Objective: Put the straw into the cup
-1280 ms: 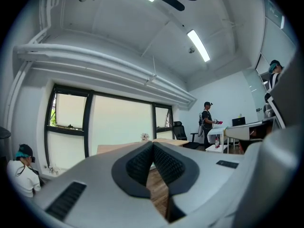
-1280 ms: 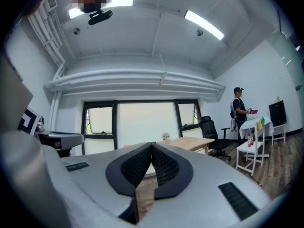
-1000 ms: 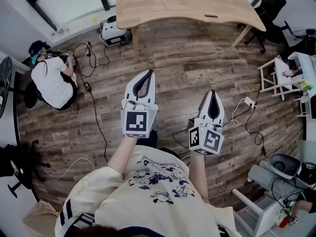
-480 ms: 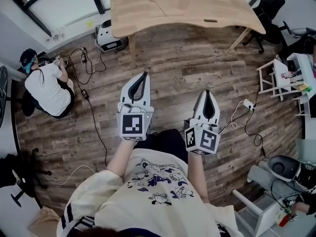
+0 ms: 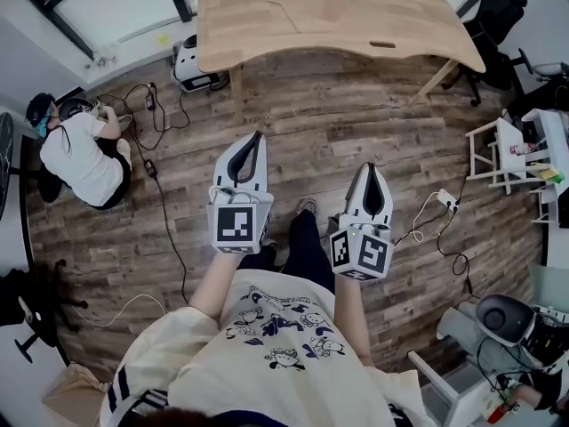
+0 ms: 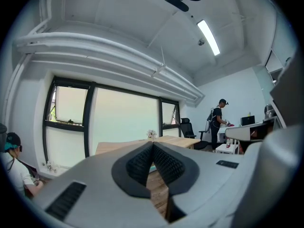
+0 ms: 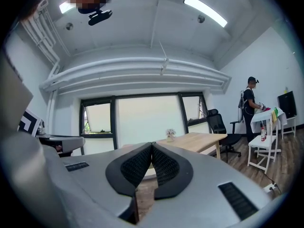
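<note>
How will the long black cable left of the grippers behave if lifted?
Probably floppy: the cable lies in loose curves on the floor. Likely light, being thin. It may snag, as it joins a tangle beside the person.

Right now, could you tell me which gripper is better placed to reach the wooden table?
Probably left: the left gripper is nearer the wooden table than the right gripper; both are shut, empty.

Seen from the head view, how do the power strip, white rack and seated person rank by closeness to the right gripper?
1. Power strip, on the floor right of the right gripper.
2. White rack, far right edge.
3. Seated person, far left.
</note>
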`<action>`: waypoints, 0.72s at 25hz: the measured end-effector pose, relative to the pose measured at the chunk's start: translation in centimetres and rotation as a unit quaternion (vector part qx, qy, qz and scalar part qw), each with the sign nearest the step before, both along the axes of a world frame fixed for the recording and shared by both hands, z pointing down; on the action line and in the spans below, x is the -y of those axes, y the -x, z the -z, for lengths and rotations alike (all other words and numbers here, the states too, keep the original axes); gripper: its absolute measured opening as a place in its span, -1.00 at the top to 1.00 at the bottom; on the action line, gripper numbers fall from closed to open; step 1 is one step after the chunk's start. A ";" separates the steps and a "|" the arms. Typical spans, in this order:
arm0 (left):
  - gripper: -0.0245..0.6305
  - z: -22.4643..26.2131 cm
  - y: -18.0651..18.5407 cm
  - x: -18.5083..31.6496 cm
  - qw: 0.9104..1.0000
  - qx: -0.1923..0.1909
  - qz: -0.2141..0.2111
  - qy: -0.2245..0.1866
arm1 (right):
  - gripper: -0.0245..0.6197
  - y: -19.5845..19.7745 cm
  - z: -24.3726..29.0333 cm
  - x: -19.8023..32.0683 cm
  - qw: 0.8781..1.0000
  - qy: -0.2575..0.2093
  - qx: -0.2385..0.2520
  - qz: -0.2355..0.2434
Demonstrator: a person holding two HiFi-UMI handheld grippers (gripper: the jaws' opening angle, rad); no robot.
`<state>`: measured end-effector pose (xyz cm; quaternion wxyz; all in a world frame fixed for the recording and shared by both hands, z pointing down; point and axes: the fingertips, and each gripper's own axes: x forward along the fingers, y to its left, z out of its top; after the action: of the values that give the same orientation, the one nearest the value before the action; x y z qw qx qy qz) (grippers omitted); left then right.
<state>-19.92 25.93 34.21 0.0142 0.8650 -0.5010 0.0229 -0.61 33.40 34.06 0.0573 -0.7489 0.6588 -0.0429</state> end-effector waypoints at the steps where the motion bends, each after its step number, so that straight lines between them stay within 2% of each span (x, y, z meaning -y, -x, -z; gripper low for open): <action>1: 0.84 0.1 -0.5 0.6 1.000 0.002 0.003 -0.002 | 0.95 -0.6 -0.1 0.7 1.000 0.000 0.001 0.002; 18: 0.84 1.4 -10.1 10.3 0.999 0.011 0.044 -0.014 | 0.95 -10.4 1.5 12.4 0.998 -0.018 -0.003 0.055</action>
<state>-9.85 15.66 32.81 -0.0027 0.8421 -0.5387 0.0245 9.77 21.01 32.54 0.0666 -0.7103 0.7001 -0.0316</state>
